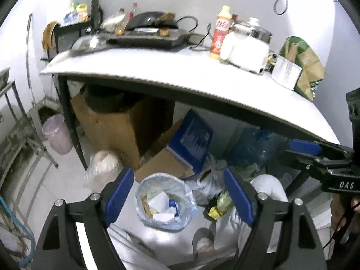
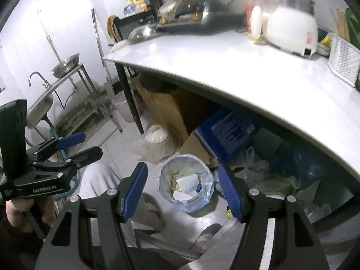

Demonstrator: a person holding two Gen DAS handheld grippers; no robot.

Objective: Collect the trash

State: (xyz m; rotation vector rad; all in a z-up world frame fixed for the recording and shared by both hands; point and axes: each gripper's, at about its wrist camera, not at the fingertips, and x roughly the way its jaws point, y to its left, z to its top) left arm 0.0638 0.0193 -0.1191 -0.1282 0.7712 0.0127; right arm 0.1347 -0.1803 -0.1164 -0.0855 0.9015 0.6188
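Note:
A small trash bin (image 1: 165,201) lined with a clear blue bag stands on the floor under the white table (image 1: 157,67). It holds paper and card scraps. It also shows in the right wrist view (image 2: 186,185). My left gripper (image 1: 177,193) is open and empty, held above the bin. My right gripper (image 2: 182,186) is open and empty, also above the bin. The right gripper shows at the right edge of the left wrist view (image 1: 315,155). The left gripper shows at the left of the right wrist view (image 2: 74,146). A yellow wrapper (image 1: 214,212) lies on the floor beside the bin.
Under the table are cardboard boxes (image 1: 117,126), a blue box (image 1: 195,135), plastic bags (image 1: 101,168) and a water jug (image 1: 254,148). On top stand a stove (image 1: 148,37), bottle (image 1: 221,33) and kettle (image 1: 247,45). A pink bin (image 1: 57,133) and steel sink (image 2: 42,105) are left. The person's legs are below.

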